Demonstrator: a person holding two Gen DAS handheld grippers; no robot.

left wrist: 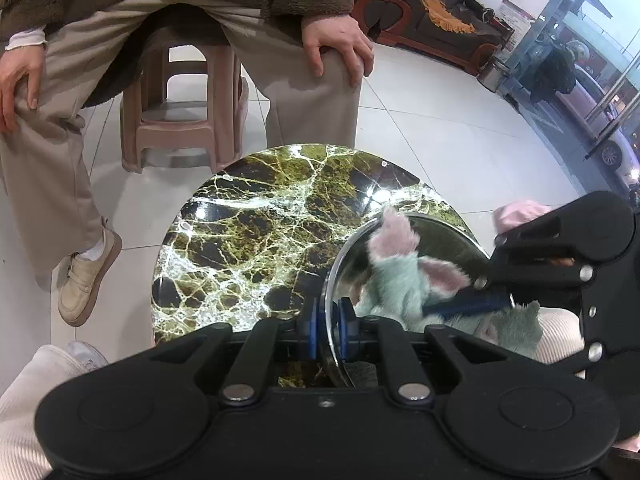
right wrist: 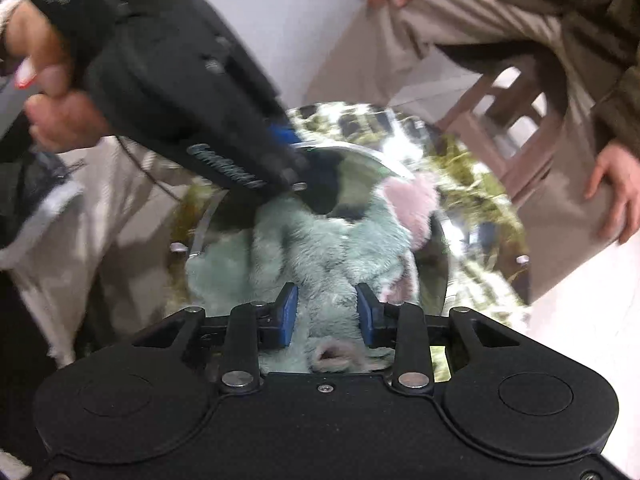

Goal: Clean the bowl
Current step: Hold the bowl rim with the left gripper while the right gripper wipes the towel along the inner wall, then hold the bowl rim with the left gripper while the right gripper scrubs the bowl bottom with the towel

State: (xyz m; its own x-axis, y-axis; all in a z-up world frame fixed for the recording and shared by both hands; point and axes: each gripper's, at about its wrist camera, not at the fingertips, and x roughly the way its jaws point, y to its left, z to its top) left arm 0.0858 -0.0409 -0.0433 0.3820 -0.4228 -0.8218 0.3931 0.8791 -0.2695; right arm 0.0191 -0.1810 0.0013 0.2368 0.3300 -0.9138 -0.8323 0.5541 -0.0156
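A shiny metal bowl (left wrist: pixel 440 236) stands at the near right edge of a round green marble table (left wrist: pixel 260 220). My left gripper (left wrist: pixel 330 320) is shut on the bowl's near rim, one blue pad inside the wall and one outside. A fluffy teal and pink cloth (left wrist: pixel 400 284) fills the bowl. My right gripper (left wrist: pixel 468 306) reaches in from the right. In the right wrist view the cloth (right wrist: pixel 320 248) is squeezed between the blue pads of my right gripper (right wrist: pixel 326 312). That blurred view also shows the left gripper (right wrist: pixel 292 140) on the bowl's (right wrist: pixel 360 156) far rim.
Across the table a person in beige trousers (left wrist: pixel 312 92) sits on a brown plastic stool (left wrist: pixel 188 120) with hands on knees. White tiled floor (left wrist: pixel 440 140) surrounds the table. A dark sofa (left wrist: pixel 432 12) stands far back right. Cream-trousered knees (left wrist: pixel 24 420) flank my left gripper.
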